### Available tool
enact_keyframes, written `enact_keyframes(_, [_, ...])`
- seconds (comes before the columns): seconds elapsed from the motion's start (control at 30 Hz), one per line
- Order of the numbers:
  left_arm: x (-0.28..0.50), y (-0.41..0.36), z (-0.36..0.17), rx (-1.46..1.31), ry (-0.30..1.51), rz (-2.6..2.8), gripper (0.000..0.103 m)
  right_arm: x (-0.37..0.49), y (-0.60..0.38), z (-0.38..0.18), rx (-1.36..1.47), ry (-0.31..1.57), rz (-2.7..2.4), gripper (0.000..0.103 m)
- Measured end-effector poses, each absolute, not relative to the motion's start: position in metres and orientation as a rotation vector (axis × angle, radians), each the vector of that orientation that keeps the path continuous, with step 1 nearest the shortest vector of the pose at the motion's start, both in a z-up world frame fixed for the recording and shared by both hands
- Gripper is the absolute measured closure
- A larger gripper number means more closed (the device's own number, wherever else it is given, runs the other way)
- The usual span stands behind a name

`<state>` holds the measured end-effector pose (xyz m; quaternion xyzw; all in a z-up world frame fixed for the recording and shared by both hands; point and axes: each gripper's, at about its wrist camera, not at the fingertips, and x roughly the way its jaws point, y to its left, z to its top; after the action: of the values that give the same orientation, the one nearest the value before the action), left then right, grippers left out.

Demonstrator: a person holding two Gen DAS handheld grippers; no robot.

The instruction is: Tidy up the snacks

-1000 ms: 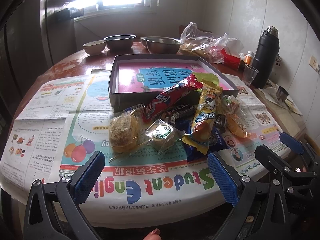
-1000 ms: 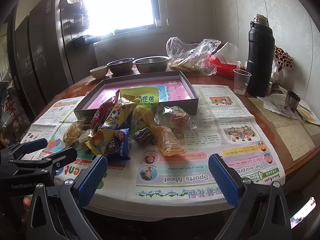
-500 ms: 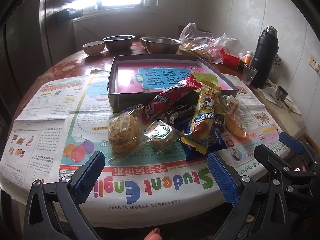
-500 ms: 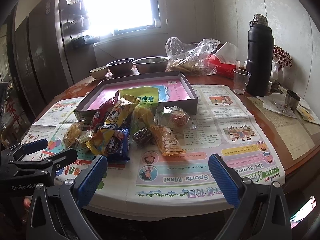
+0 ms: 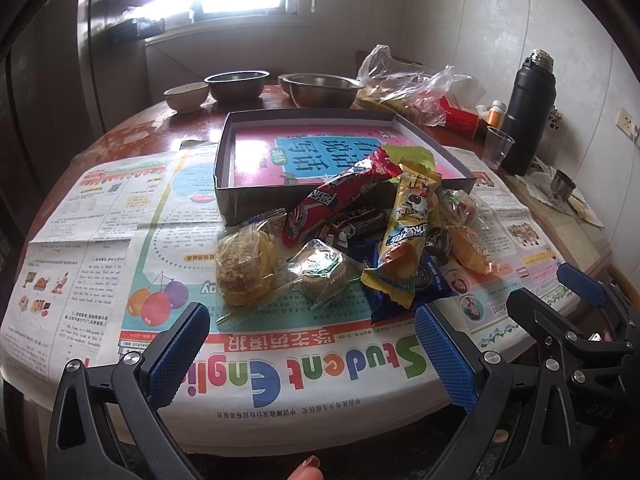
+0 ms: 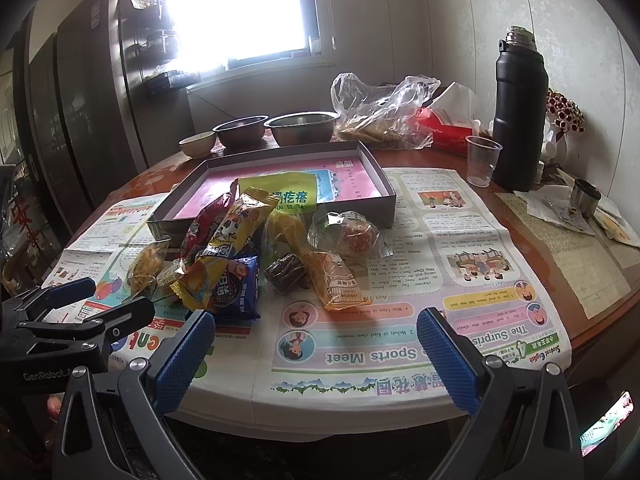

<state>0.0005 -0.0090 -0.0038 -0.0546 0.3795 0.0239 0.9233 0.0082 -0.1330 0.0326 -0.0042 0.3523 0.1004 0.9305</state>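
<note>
A pile of wrapped snacks (image 5: pixel 360 240) lies on newspaper in front of a shallow grey box (image 5: pixel 228 160) with a pink lining. In the pile are a red packet (image 5: pixel 336 196), a yellow packet (image 5: pixel 404 236), a blue packet (image 6: pixel 236 284) and clear-wrapped pastries (image 5: pixel 246 264). A green packet (image 6: pixel 280 196) leans over the box's near wall (image 6: pixel 384 208). My left gripper (image 5: pixel 308 348) is open and empty at the table's near edge, short of the pile. My right gripper (image 6: pixel 316 352) is open and empty, to the right of the pile.
Metal bowls (image 5: pixel 324 90) and a small bowl (image 5: pixel 186 96) stand behind the box. A plastic bag (image 6: pixel 380 116), a red carton (image 6: pixel 444 128), a plastic cup (image 6: pixel 482 160), a black flask (image 6: pixel 520 112) and a metal cup (image 6: pixel 585 198) stand at the back right.
</note>
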Motion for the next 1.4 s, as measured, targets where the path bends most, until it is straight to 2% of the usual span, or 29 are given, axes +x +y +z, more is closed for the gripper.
enact_keyframes(0.7, [0.004,-0.001,-0.002,-0.119,0.784,0.048,0.001,0.013,-0.136,0.028,0.009,0.739,0.209,0.001])
enact_keyframes(1.2, [0.027,0.058,-0.012,-0.226,0.845,0.132,0.001,0.036,-0.146,0.022,0.038,0.765,0.205,0.001])
enact_keyframes(1.4, [0.048,0.069,-0.024,-0.262,0.893,0.139,0.001,0.054,-0.149,0.013,0.039,0.785,0.206,0.006])
